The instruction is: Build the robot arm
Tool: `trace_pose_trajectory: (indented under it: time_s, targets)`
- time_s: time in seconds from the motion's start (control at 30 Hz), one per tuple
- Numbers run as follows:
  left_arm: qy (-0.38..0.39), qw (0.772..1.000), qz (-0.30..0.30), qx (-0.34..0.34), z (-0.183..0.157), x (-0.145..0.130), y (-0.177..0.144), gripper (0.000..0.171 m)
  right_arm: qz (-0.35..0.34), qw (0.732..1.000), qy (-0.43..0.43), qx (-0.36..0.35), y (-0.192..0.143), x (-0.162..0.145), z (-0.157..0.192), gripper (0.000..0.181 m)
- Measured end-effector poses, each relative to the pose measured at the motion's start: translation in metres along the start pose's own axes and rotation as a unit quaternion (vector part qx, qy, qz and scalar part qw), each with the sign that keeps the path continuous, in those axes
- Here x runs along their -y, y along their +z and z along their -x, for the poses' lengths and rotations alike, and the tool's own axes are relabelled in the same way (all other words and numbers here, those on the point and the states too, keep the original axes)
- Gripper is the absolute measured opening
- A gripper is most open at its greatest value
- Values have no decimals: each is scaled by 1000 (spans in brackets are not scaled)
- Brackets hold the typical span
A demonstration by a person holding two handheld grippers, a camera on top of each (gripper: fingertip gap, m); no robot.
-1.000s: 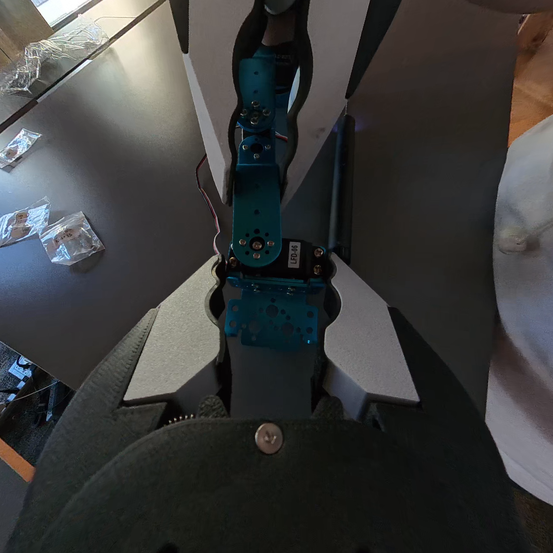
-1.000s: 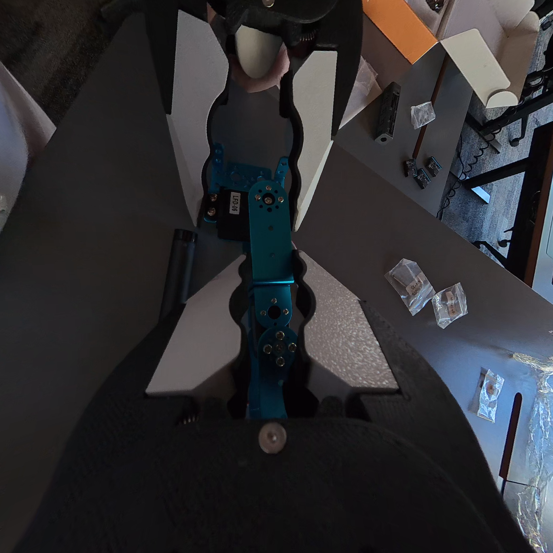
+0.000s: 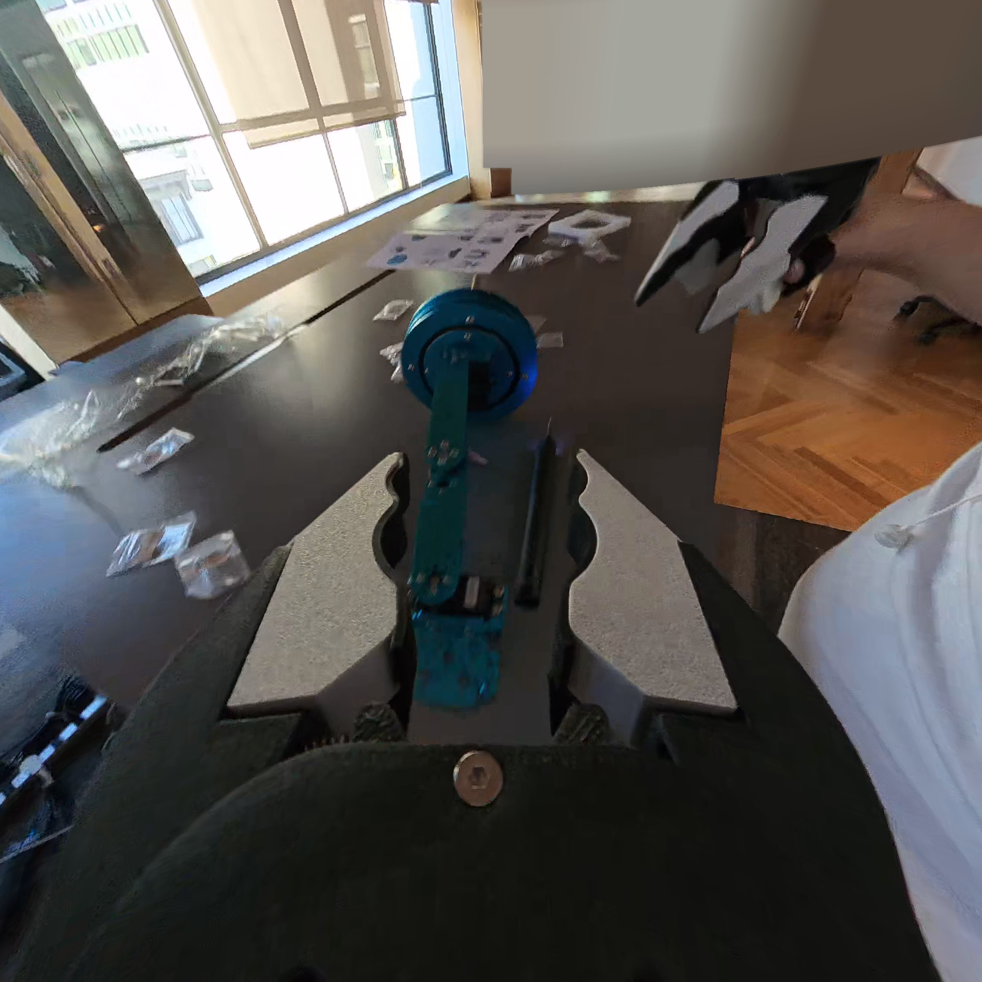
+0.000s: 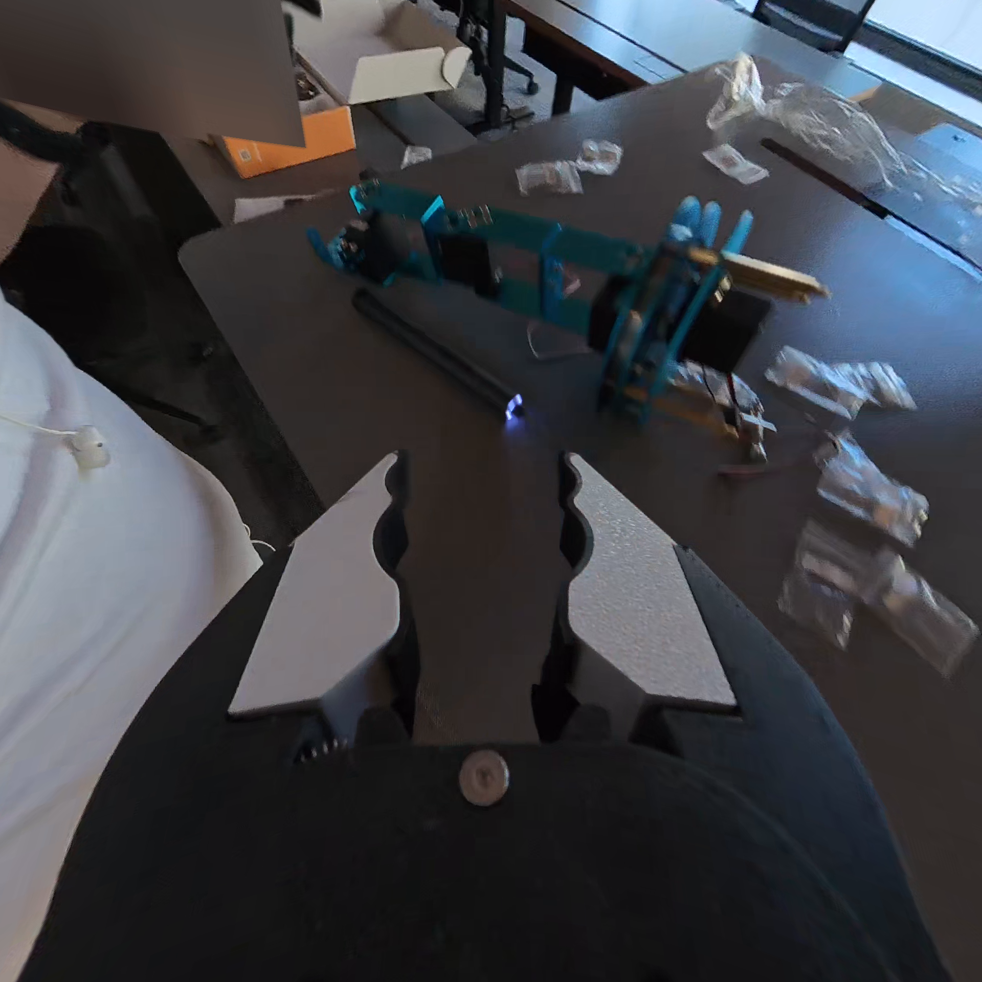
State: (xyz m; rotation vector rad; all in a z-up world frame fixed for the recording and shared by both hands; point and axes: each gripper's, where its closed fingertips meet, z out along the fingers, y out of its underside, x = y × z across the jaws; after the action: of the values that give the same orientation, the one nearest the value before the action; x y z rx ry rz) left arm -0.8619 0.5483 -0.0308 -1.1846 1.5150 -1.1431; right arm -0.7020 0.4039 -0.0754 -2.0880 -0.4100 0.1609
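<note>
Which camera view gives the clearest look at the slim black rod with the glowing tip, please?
The right wrist view: the slim black rod with the glowing tip lies fully exposed on the dark table beside the blue metal servo assembly. The left wrist view shows the rod foreshortened between the open left gripper fingers.

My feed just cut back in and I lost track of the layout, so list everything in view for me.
blue metal arm assembly: one, blue with black servos, lying on the table, its near end between the left fingers
black rod: one, glowing tip, beside the assembly
clear plastic bags: many, scattered on the table
dark table: one
paper sheets: white, far end
orange box: one, beyond the table
left gripper: open
right gripper: open, empty
</note>
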Motion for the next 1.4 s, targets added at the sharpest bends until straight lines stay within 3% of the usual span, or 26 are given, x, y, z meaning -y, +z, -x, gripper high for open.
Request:
trace_pose_trajectory:
  time_s: [0.13, 0.2, 0.3, 0.4, 0.5, 0.63, 0.73, 0.93, 1.07, 1.1, 1.2, 1.3, 1.4]
  targets:
    - [-16, 997, -66, -32, -51, 51, 50, 52, 12, 1000, -14, -9, -54, -37, -15, 53]
    - [-7, 994, -100, -37, -80, 72, 82, 46, -18, 999, -46, -10, -89, -47, -20, 40]
    - [19, 986, -161, 25, -98, 111, 124, 32, -82, 994, -43, 64, -125, -48, -12, 23]
    - [19, 962, -264, 68, -113, 165, 116, 26, -13, 983, -110, 147, -100, -53, -7, 30]
    - [27, 947, -281, 152, -116, 185, 81, 27, 29, 955, -206, 209, -37, -27, 4, 32]
    - [11, 932, -250, 261, -117, 180, 29, 29, 76, 921, -273, 267, 60, 18, 27, 34]
    - [-13, 930, -230, 285, -128, 165, 10, 32, 149, 900, -285, 295, 112, 29, 54, 37]
    - [-31, 921, -173, 347, -137, 126, -7, 33, 264, 871, -324, 257, 180, 13, 67, 31]
    - [-46, 915, -138, 376, -144, 109, -7, 32, 329, 837, -347, 266, 177, -12, 65, 27]
    - [-55, 914, -135, 379, -144, 105, -5, 32, 327, 832, -351, 279, 172, -15, 69, 18]
    - [-90, 908, -128, 388, -146, 95, 6, 35, 322, 822, -374, 284, 149, -27, 69, 17]
    - [-99, 903, -130, 398, -158, 91, 27, 36, 265, 843, -360, 300, 106, -27, 63, 17]
    - [-109, 909, -131, 380, -175, 94, 64, 37, 186, 880, -330, 288, 47, -14, 27, 17]
